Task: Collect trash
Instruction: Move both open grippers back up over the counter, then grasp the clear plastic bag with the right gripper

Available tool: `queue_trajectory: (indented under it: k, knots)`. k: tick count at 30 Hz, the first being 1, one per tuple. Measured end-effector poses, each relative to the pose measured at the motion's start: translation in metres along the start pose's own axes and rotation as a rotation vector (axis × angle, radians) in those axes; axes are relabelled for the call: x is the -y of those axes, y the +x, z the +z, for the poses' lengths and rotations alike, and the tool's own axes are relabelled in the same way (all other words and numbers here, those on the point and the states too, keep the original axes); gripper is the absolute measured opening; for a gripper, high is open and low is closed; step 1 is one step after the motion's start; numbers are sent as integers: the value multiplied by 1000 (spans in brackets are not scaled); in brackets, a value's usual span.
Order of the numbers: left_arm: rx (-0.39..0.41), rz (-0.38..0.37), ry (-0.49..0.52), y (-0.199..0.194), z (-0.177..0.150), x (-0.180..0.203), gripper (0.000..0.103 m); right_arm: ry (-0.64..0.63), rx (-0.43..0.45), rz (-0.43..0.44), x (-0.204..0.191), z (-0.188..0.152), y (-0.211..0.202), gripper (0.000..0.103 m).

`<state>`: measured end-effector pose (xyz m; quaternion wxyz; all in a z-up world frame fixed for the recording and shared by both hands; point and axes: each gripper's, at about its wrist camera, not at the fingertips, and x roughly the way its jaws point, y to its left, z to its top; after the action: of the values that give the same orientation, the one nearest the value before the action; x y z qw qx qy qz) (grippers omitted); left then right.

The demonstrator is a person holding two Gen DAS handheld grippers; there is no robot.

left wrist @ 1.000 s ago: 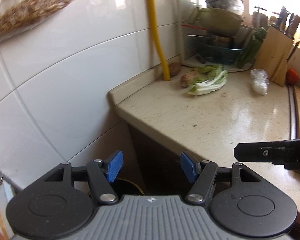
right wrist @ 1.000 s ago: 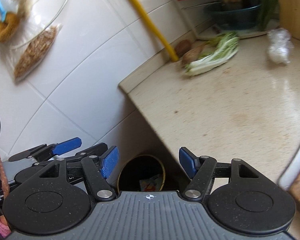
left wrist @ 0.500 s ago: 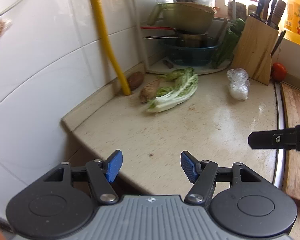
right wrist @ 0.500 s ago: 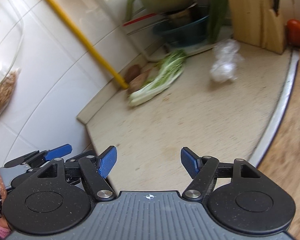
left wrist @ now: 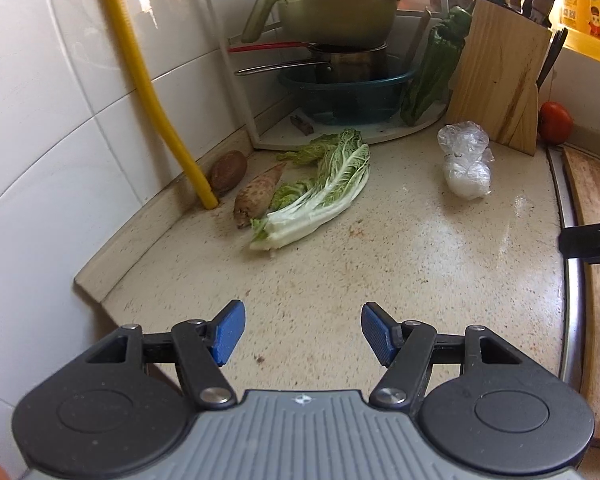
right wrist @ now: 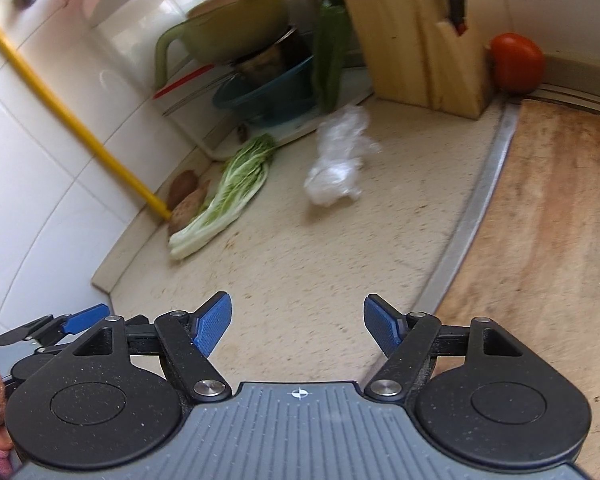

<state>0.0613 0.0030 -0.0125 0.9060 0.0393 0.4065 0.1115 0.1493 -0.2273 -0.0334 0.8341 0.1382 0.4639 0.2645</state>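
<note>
Currently, the speckled countertop (left wrist: 400,264) fills most of both views, bounded by a white tiled wall (left wrist: 60,128) on the left and a wooden cutting board (right wrist: 548,216) on the right. At the far end, a stack of pots and bowls (left wrist: 332,40) stands in the corner, with a wooden knife block (left wrist: 500,80) to its right and a tomato (right wrist: 516,62) beyond that. A yellow hose (left wrist: 152,92) runs down the wall to the counter. A leafy cabbage (left wrist: 320,192) lies at far left, touching a pale root vegetable (left wrist: 256,196); a brown tuber (left wrist: 228,170) sits just beside the hose.

The task item, a crumpled clear plastic bag (right wrist: 340,156), rests on the counter near the knife block, right of the cabbage and well apart from both tools.

The left gripper (left wrist: 302,332) is spread wide over the near counter edge, grasping nothing. The right gripper (right wrist: 298,326) is likewise spread wide, empty, touching nothing.
</note>
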Motion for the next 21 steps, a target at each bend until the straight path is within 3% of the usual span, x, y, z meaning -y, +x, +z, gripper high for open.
queue_trajectory:
  k: [12,21]
  knots:
    - [4,-71,50,31,28,-13,62,79,39,-61,24,3,-9,82]
    - [31,-162,112,61,51,-18,62,94,28,-104,13,22,22,82]
